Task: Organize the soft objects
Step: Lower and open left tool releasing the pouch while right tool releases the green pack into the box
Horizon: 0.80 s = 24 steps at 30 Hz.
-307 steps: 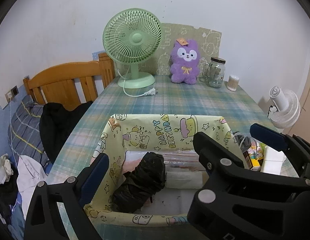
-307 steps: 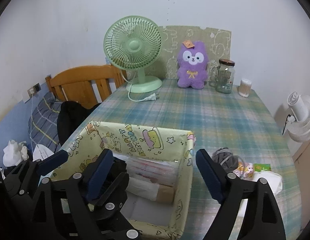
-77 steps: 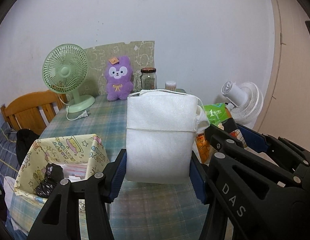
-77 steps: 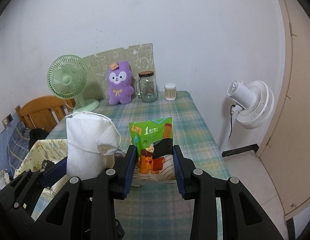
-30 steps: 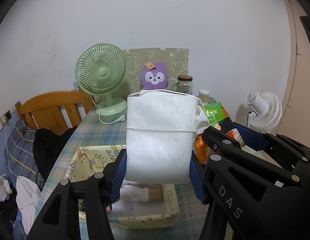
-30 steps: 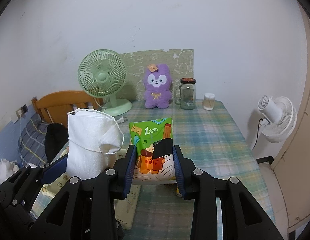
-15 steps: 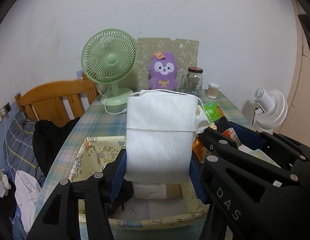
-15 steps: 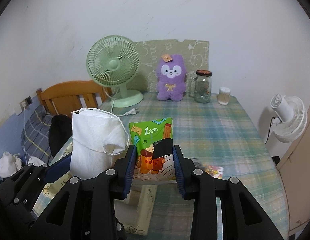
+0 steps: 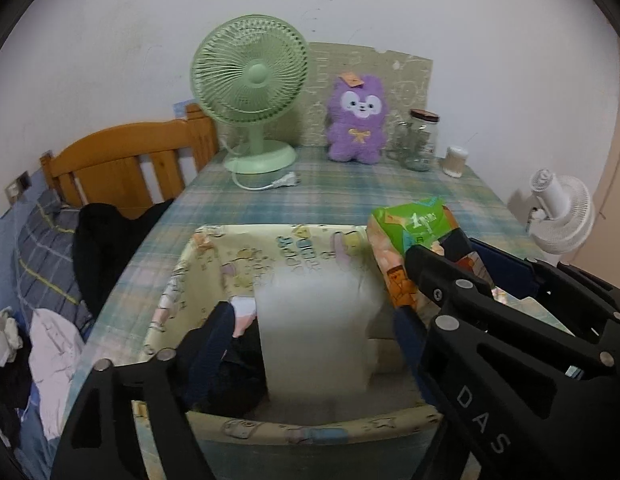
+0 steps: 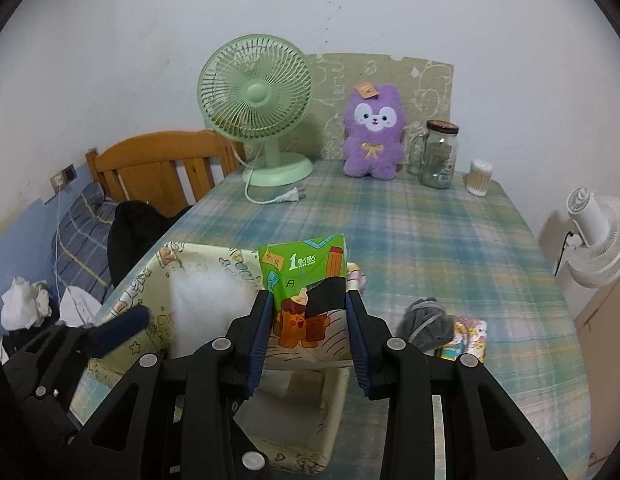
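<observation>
A white soft pack (image 9: 316, 332), blurred, hangs free inside the yellow cartoon-print fabric box (image 9: 246, 248) on the plaid table. My left gripper (image 9: 313, 312) is above the box with its jaws opening. The pack is between the fingers, with a gap on each side. A black bag (image 9: 234, 376) lies at the box's left. My right gripper (image 10: 306, 320) is shut on a green tissue pack (image 10: 304, 268), held upright over the box's right rim (image 10: 198, 260). The white pack (image 10: 214, 312) also shows in the right wrist view.
At the table's back stand a green fan (image 10: 256, 100), a purple plush toy (image 10: 372, 136), a glass jar (image 10: 438, 156) and a swab pot (image 10: 480, 176). A grey bundle (image 10: 426, 320) and a colourful packet (image 10: 468, 336) lie right of the box. Left is a wooden bed (image 9: 126, 168).
The left jaws have spread and the white pack has slipped out of their grip, down into the box. Both grippers have sunk closer to the box. The right grip is unchanged.
</observation>
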Each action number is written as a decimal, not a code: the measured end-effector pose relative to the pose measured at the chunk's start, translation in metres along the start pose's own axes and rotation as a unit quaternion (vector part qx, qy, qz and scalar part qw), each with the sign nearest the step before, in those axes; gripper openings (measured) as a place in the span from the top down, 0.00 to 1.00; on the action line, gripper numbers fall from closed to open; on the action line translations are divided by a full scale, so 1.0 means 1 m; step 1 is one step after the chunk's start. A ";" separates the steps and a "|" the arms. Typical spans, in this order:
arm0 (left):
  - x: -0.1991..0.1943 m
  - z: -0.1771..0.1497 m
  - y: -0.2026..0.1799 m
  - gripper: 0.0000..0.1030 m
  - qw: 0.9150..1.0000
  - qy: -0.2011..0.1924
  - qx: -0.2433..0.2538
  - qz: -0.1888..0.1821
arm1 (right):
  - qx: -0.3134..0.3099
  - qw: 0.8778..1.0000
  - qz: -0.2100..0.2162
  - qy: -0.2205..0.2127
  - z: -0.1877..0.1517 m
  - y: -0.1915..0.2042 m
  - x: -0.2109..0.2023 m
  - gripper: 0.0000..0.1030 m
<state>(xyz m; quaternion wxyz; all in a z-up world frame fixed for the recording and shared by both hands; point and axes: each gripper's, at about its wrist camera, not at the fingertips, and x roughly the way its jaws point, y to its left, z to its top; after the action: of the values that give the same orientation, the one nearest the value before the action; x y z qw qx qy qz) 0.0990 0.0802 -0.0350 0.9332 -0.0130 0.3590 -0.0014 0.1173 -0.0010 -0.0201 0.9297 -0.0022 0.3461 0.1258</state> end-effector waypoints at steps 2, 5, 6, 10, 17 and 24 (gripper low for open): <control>0.001 -0.002 0.003 0.15 1.000 0.003 0.001 0.007 | 0.000 1.000 0.005 0.004 -0.002 0.004 0.003 0.62; 0.003 -0.004 0.008 0.13 1.000 0.007 0.004 0.016 | -0.002 1.000 0.011 0.011 -0.003 0.009 0.008 0.62; 0.003 -0.005 0.009 0.13 1.000 0.009 0.004 0.019 | -0.003 1.000 0.014 0.013 -0.004 0.010 0.009 0.62; 0.004 -0.007 0.014 0.12 1.000 0.010 0.009 0.028 | 0.000 0.999 0.021 0.024 -0.007 0.014 0.014 0.61; 0.009 -0.010 0.016 0.10 1.000 0.024 0.011 0.010 | 0.005 0.999 0.027 0.040 -0.012 0.015 0.018 0.47; 0.004 -0.011 0.014 0.08 1.000 0.018 0.010 0.000 | -0.003 0.999 0.020 0.024 -0.011 0.016 0.009 0.24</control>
<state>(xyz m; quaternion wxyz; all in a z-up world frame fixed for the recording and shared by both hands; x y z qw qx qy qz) 0.0946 0.0939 -0.0456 0.9266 -0.0040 0.3761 -0.0049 0.1124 0.0157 -0.0329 0.9183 -0.0007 0.3680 0.1457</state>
